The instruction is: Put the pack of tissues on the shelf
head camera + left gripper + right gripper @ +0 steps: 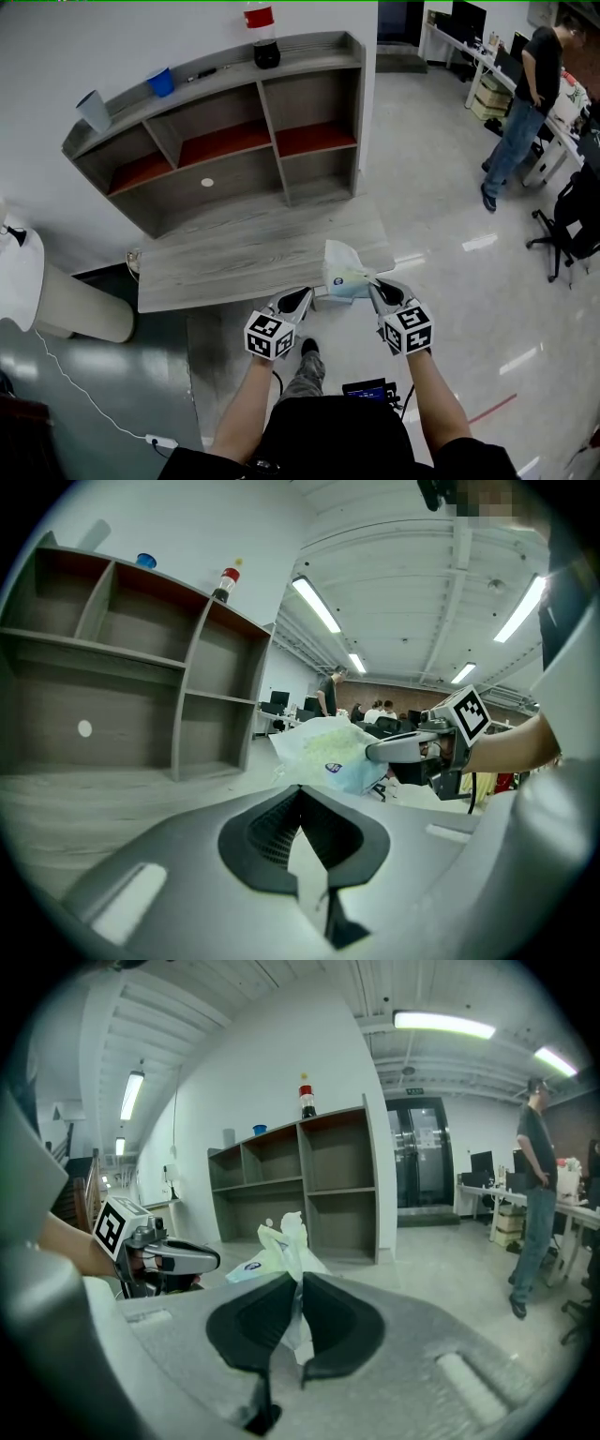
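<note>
The pack of tissues (343,272), soft white and pale blue plastic, hangs above the front right edge of the grey desk (234,253). My right gripper (374,285) is shut on its thin plastic edge, and in the right gripper view the wrapper (281,1246) sticks up from between the jaws (298,1312). My left gripper (307,293) hovers just left of the pack, shut with nothing in it (309,855). It looks toward the pack (328,752) and the right gripper (403,749). The grey shelf (225,141) with red-lined compartments stands at the back of the desk.
On top of the shelf stand a cola bottle (262,33), a blue cup (160,82) and a pale cup (94,111). A person (525,94) stands at the far right near desks and an office chair (572,220). A white cylinder (80,305) lies left of the desk.
</note>
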